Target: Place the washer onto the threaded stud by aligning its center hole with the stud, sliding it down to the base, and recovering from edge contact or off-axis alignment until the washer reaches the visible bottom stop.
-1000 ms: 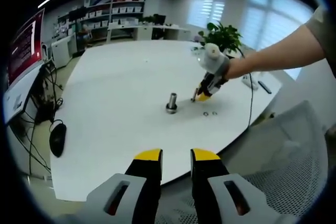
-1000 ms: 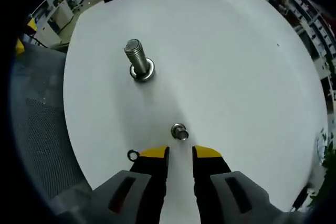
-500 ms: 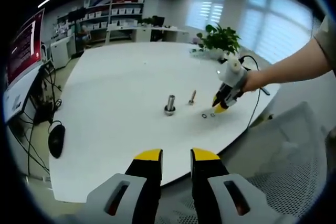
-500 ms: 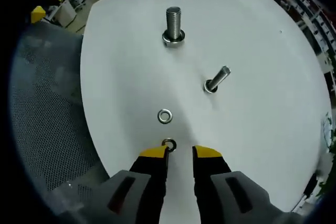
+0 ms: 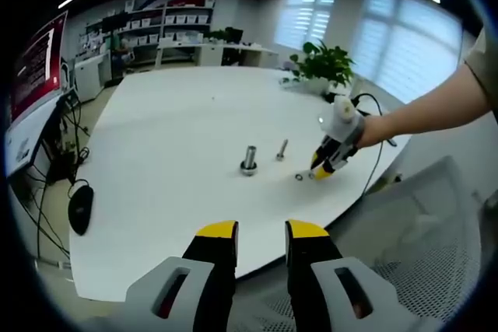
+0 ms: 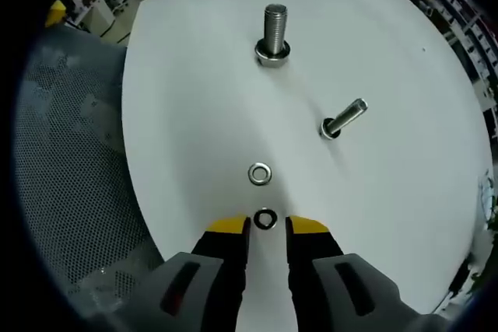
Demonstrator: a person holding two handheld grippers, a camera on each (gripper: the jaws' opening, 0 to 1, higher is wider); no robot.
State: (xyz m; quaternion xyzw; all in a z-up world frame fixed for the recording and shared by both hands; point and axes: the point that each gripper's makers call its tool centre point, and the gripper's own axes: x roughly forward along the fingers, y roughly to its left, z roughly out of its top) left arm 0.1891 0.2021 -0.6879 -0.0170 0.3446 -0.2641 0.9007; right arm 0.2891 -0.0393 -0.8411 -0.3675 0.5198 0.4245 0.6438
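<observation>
Washer, small dark metal ring (image 6: 265, 219), lies flat on white round table (image 6: 194, 114), between right gripper (image 6: 267, 225) jaw tips; jaws parted, nothing clamped. Second silver metal washer (image 6: 260, 173) just beyond. Large upright threaded steel stud (image 6: 275, 33) farther off; smaller threaded stud (image 6: 343, 119) appears tilted. Left gripper (image 5: 260, 230) hovers near table edge, jaws apart, empty.
Risks: thin flat ring may skid or flip when pinched; wrong washer/stud pairing; off-axis hole may catch thread.
Containers: none seen.

Bare table (image 6: 194, 91) surrounds both washers; large stud (image 6: 274, 33) and small stud (image 6: 343, 120) stand well beyond.
</observation>
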